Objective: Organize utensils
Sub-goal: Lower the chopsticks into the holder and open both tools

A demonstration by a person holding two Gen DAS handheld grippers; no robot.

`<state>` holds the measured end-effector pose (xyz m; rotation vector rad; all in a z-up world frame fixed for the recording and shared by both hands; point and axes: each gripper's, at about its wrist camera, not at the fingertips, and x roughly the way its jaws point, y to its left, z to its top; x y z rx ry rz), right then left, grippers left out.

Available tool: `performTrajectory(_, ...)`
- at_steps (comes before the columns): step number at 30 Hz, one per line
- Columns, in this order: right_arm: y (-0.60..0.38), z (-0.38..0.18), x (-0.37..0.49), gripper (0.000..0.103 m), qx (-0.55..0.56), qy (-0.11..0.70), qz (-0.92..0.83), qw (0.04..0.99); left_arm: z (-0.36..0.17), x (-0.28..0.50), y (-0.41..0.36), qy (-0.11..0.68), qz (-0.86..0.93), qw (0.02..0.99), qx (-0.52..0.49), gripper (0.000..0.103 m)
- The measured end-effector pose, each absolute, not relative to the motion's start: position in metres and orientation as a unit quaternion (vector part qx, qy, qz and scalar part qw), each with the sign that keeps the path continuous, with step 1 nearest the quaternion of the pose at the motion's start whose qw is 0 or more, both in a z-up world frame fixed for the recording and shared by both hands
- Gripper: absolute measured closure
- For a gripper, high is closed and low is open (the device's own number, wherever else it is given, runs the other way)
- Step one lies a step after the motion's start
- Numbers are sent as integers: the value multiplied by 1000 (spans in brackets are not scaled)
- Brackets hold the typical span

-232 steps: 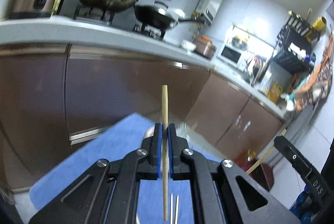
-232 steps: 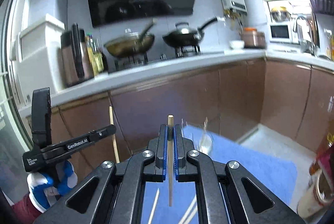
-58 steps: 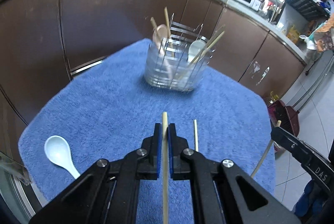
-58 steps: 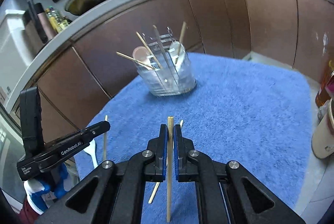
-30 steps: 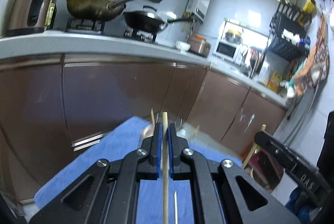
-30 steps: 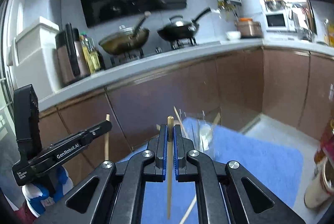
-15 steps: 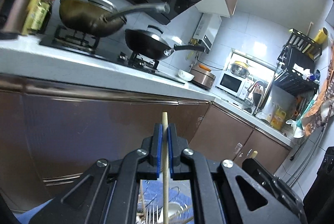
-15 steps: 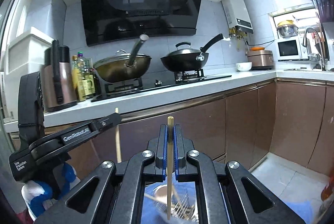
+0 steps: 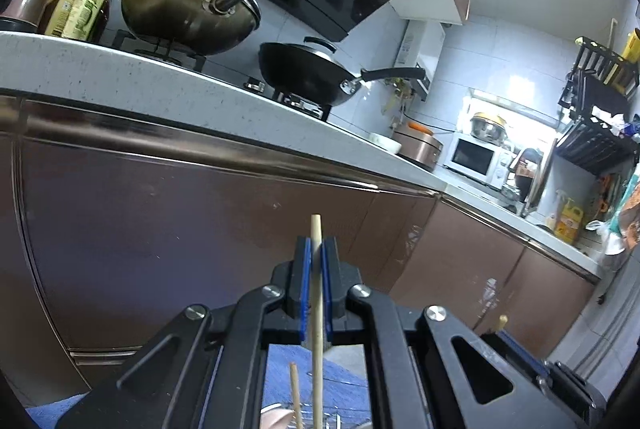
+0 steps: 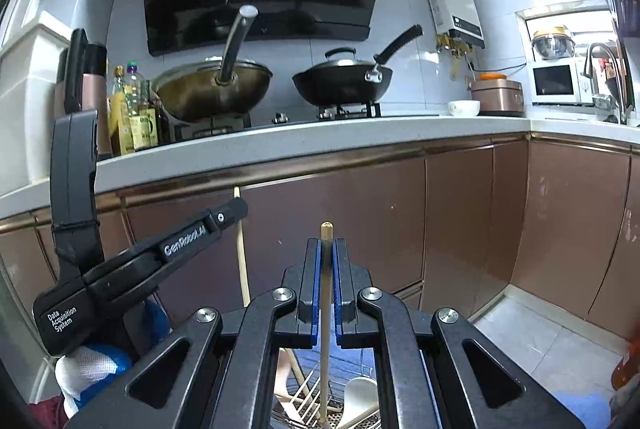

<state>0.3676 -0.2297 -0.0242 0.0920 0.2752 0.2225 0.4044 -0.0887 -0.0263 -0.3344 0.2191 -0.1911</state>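
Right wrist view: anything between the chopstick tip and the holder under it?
Nothing blocks it. In the right wrist view the chopstick in the right gripper already reaches down among the wire holder's dividers.

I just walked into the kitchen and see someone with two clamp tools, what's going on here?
A person is sorting utensils with a handheld gripper in each hand. The left gripper is shut on a wooden chopstick, and the right gripper is shut on another chopstick. Both sticks stand upright over the wire utensil holder, which already has a white spoon and other utensils in it. Neither stick is released yet.
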Motion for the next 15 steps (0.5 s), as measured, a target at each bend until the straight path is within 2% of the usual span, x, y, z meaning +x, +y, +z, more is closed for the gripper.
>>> performTrajectory(6,-227,-43,366,97,39,154,103,982,-47,402,-99,104,-78,980,-152,98)
performTrajectory(7,-227,-44,365,93,39,156,102,982,-50,401,-98,108,-81,979,-154,96)
performTrajectory(8,-228,-44,363,82,38,157,99,982,-52,399,-97,111,-84,978,-157,94)
performTrajectory(9,-228,-43,362,77,39,156,95,982,-53,397,-96,115,-87,977,-158,91)
performTrajectory(10,-230,-42,359,68,41,155,93,983,-53,395,-95,119,-89,976,-159,82)
performTrajectory(11,-232,-40,355,65,46,153,91,983,-53,392,-93,121,-90,976,-160,74)
performTrajectory(15,-239,-27,336,64,59,146,84,984,-44,370,-84,128,-92,975,-155,70)
